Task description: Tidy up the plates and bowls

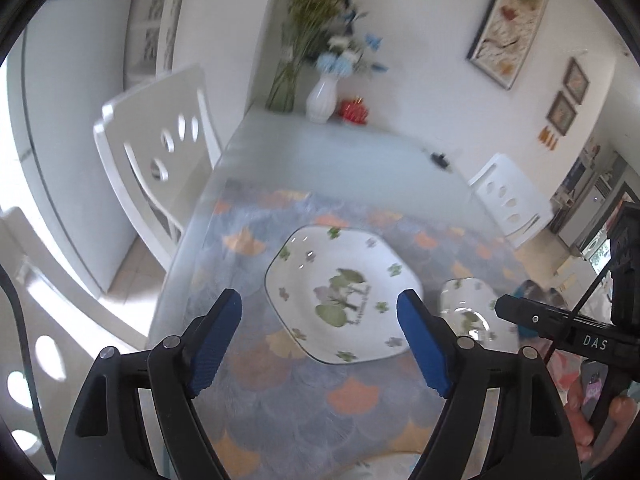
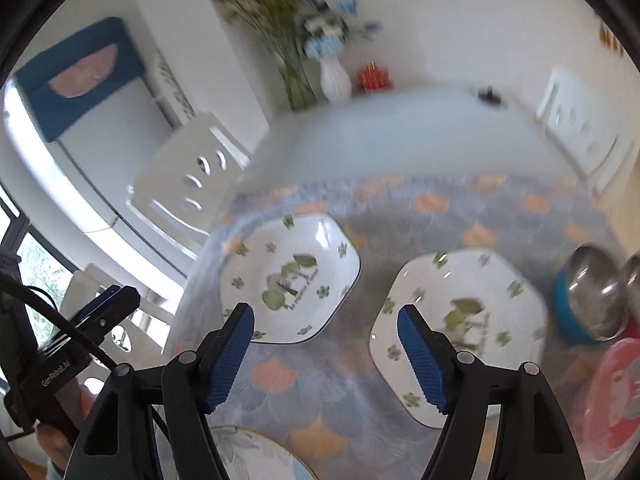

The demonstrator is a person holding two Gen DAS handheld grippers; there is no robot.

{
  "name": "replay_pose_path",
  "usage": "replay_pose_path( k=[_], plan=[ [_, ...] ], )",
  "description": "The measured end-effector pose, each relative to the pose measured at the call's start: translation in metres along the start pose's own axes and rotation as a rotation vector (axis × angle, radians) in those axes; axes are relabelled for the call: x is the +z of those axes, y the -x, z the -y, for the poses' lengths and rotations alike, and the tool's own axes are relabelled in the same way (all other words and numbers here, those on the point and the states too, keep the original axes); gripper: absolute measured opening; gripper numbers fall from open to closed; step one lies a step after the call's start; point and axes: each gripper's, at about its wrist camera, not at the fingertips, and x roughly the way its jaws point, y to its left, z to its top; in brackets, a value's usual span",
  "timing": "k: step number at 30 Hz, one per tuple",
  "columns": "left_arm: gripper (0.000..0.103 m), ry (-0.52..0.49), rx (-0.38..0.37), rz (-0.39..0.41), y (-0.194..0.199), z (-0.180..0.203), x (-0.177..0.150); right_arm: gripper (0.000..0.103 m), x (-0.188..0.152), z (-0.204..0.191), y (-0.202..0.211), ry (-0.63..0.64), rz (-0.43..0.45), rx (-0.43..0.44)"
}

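Here both grippers hang above the mat (image 2: 344, 412), each spread wide with nothing between its blue pads. The left gripper (image 1: 320, 340) hovers over the near edge of the left plate (image 1: 340, 292), a white hexagonal dish with green leaf prints that lies flat on the mat. The right gripper (image 2: 326, 350) hovers over the gap between that same plate (image 2: 290, 280) and the right plate (image 2: 460, 332), a matching dish just beside it, the two lying apart. In the left wrist view the right plate (image 1: 472, 312) shows only partly, behind the left gripper's right finger and the other tool. Right of the right plate, at the mat's edge, stands a blue bowl (image 2: 572, 312) with steel bowls (image 2: 596, 292) nested in it, and nearer lies something red (image 2: 616, 392), too blurred to name. A flowered plate (image 2: 256, 456) peeks in at the mat's near edge. Beyond the mat, at the table's (image 1: 340, 160) far end, a white vase (image 1: 322, 98) holds flowers.
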Motion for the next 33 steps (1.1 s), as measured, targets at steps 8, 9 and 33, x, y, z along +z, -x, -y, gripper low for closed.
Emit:
replay_pose_path(
  k=[8, 9, 33],
  plan=[
    [0.078, 0.038, 0.016, -0.086, -0.06, -0.021, 0.006, 0.072, 0.028, 0.012, -0.062, -0.011, -0.057, -0.037],
    [0.078, 0.042, 0.022, -0.097, -0.066, -0.024, 0.007, 0.072, 0.032, 0.014, -0.069, -0.015, -0.068, -0.041],
    [0.034, 0.108, -0.061, -0.274, -0.133, -0.032, -0.011, 0.044, 0.058, 0.019, -0.18, 0.045, -0.303, -0.015]
  ],
)
